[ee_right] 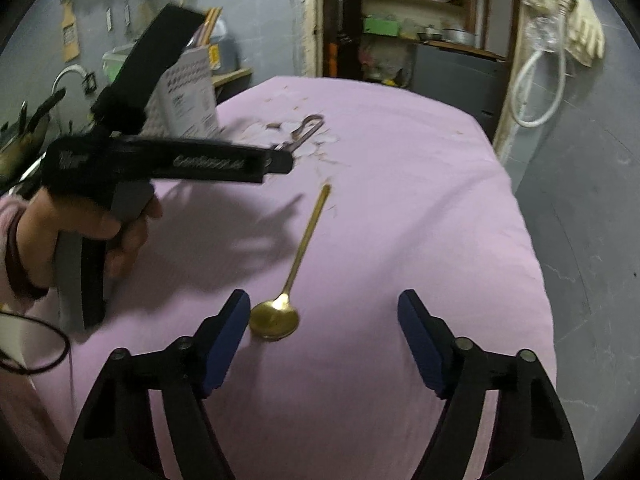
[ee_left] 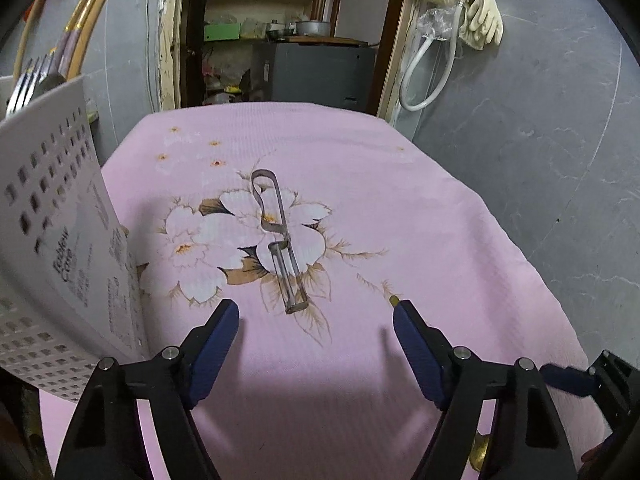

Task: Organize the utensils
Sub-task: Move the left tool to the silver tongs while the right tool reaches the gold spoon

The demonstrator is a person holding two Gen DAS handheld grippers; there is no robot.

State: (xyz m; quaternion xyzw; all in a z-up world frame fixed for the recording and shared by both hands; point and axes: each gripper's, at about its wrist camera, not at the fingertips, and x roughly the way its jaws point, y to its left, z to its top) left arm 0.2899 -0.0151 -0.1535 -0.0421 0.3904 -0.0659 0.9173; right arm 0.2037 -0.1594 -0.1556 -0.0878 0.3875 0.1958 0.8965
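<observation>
A metal peeler (ee_left: 280,240) lies on the flower print of the pink cloth (ee_left: 400,200). My left gripper (ee_left: 316,308) is open just above it, and the peeler's near end lies between the fingertips without touching the pads. A gold spoon (ee_right: 296,264) lies to the right, bowl toward me. My right gripper (ee_right: 323,300) is open over it, with the bowl beside the left finger (ee_right: 228,332). The spoon's handle tip (ee_left: 394,300) peeks out behind a left gripper finger. In the right wrist view a hand (ee_right: 124,236) holds the left gripper (ee_right: 286,160) near the peeler (ee_right: 308,128).
A white perforated utensil holder (ee_left: 52,200) stands at the cloth's left edge, with forks (ee_left: 24,88) and wooden handles inside. Beyond the table are a doorway with shelves (ee_left: 276,20), rubber gloves (ee_left: 476,4) and a white hose (ee_left: 424,72) on the grey wall.
</observation>
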